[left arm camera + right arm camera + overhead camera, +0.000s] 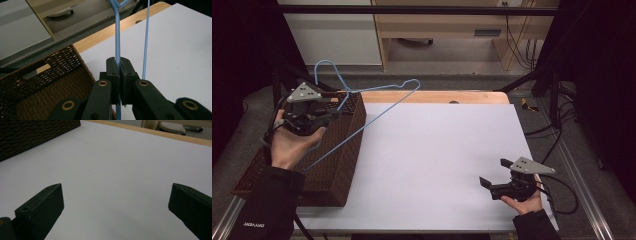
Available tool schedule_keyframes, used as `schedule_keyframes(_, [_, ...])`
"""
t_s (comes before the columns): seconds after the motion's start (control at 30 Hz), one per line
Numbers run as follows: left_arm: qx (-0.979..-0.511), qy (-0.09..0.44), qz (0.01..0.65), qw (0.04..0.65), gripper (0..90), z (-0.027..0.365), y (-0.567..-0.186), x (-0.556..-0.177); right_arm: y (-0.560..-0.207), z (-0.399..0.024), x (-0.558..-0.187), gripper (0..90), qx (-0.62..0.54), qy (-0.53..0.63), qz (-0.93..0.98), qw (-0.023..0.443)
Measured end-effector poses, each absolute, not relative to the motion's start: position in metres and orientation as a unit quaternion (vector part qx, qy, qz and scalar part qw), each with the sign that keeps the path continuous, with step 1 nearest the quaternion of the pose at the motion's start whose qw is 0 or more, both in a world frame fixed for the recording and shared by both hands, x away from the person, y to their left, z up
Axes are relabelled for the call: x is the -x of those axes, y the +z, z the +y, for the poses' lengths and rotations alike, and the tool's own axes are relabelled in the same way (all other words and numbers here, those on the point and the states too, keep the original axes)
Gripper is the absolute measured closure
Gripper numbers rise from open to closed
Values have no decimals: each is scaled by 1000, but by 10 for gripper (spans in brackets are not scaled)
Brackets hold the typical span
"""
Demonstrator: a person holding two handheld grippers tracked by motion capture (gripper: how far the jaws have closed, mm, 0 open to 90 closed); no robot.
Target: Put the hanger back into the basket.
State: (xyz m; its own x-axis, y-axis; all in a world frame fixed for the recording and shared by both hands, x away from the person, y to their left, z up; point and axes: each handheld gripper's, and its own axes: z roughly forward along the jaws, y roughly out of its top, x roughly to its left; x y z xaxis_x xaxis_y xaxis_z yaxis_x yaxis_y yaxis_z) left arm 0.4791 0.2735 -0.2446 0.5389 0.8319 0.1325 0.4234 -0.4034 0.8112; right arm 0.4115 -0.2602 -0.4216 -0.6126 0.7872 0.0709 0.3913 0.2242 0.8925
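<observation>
- Left hand-held gripper (333,114), jaws clamped on the blue wire hanger (377,107), holds it above the wicker basket (339,170) at nine o'clock.
- Right hand-held gripper (493,176) sits wide open, empty, at five o'clock.
- Hanger looks light, springy and slippery; I'd grip near its twisted neck.

The left gripper (119,65) pinches a blue wire hanger (117,37) at lower centre, wire rising to the top edge. Brown wicker basket (60,62) lower left, white tabletop (175,45) right.
</observation>
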Motion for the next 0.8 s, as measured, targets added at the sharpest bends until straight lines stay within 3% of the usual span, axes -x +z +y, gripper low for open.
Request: schedule_keyframes(0.8, [-757,302,468,342,873,371,-267,-487,-423,-260,-412,6,-393,483,756,205])
